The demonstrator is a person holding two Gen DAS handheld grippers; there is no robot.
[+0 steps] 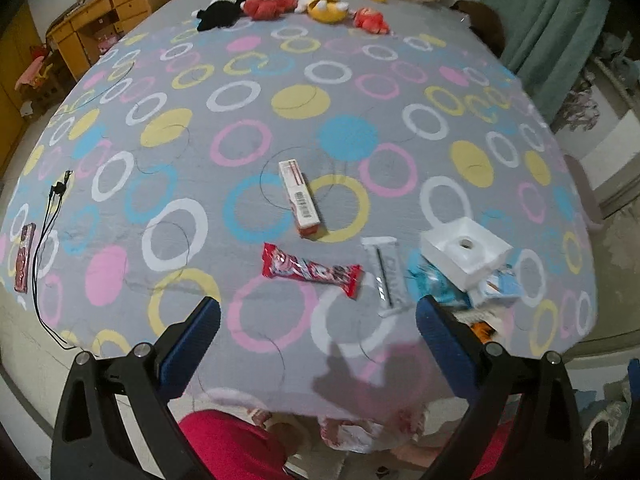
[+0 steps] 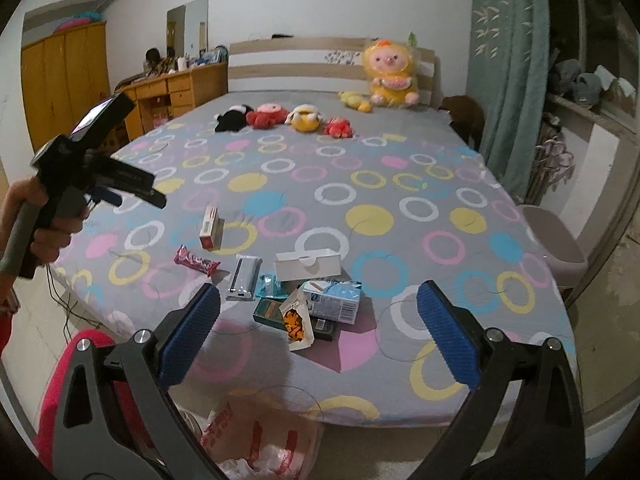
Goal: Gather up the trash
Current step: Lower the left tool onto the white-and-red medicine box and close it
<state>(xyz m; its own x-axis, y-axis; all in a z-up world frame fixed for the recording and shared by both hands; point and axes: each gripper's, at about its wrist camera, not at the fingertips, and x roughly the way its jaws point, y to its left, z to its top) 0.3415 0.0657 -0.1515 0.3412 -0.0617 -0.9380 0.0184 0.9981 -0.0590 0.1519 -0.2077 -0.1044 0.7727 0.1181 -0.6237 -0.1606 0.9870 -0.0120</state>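
Left gripper (image 1: 318, 316): jaws spread wide, empty, above the bed's near edge.
Right gripper (image 2: 318, 312): jaws spread wide, empty, over the near edge.
Trash: red candy wrapper (image 1: 310, 269), silver wrapper (image 1: 385, 274), red-and-white carton (image 1: 300, 198), white tray (image 1: 466, 252), blue carton (image 2: 332, 300) and snack box (image 2: 298, 322) clustered on the bedsheet (image 1: 248, 128) near its near edge.
Bag: red-and-white plastic bag (image 2: 260, 436) on the floor below the near edge.
Far edge: plush toys (image 1: 292, 6) in a row.
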